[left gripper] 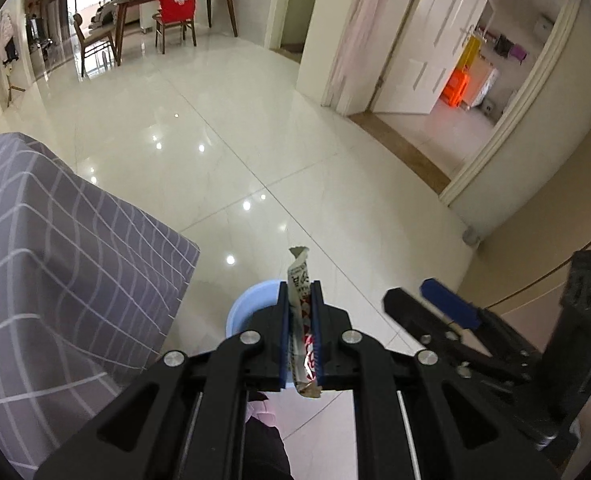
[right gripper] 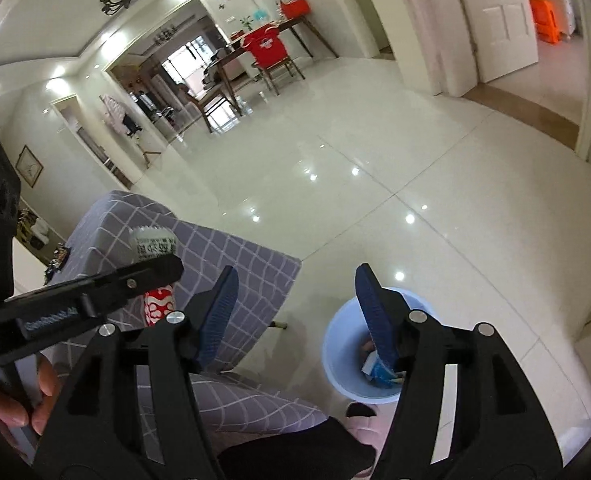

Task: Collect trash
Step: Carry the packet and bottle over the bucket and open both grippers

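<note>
1. Wrapper first: my left gripper (left gripper: 299, 320) is clamped narrow on a crinkled white-and-red foil snack wrapper (left gripper: 301, 280), which stands upright between the blue pads, its serrated end poking above the fingertips.
2. Landmark is the pale blue round plastic bin (right gripper: 337, 344) on the glossy white tiled floor (left gripper: 255, 140); in the left wrist view the wrapper sits just above the bin's near rim, so I judge the carry nearly done and the drop step in hand.
3. My right gripper (right gripper: 295, 312) stands wide with nothing between its blue ribbed pads; one finger hangs over the bin, where blue-and-white scraps (right gripper: 373, 368) already lie.
4. Beside the bin stands a grey checked cloth-covered table (right gripper: 231, 256).
5. Next move, as I judge it: bring the left gripper squarely over the bin's mouth and let the wrapper go; light foil may drift, so release low.
6. Writing: black characters on the wrapper's white part, too small for me to read; faint lettering on the left gripper's side, not legible.
</note>
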{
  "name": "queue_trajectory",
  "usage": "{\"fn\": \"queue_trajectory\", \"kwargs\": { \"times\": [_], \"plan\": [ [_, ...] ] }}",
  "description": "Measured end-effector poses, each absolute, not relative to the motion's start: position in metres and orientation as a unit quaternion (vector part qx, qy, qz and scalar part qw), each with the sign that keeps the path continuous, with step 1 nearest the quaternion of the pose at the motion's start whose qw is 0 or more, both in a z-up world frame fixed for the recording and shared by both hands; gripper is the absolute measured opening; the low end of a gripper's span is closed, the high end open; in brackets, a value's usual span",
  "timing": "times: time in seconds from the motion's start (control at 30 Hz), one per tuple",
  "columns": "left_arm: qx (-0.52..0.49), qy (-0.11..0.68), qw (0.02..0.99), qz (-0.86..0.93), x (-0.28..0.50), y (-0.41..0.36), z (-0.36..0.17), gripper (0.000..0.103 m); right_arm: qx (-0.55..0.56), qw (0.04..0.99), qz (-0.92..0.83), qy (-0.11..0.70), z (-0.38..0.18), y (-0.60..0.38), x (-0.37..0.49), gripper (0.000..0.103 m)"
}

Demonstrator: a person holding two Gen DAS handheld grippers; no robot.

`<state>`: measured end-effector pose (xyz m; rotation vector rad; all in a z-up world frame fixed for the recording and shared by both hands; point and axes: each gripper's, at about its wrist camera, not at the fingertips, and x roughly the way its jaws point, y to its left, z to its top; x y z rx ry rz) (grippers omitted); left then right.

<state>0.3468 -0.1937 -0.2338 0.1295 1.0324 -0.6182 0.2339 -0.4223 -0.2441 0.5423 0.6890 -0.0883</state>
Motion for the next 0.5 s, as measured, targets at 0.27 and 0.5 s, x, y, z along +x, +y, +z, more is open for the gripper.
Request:
{"fn": "queue_trajectory", "kwargs": {
  "times": [0.27,0.5],
  "plan": [
    [0.075,0.501,0.808,-0.301,0.355,-0.218,-0.253,0.009,0.259,0.912,-0.074,0.31,-0.24,-0.434,0.209,0.064],
    [0.078,0.505,0.803,-0.306,0.356,-0.231,-0.261,0.01,0.264,0.915,-0.098,0.287,-0.236,-0.449,0.194,0.065]
  ]
}}
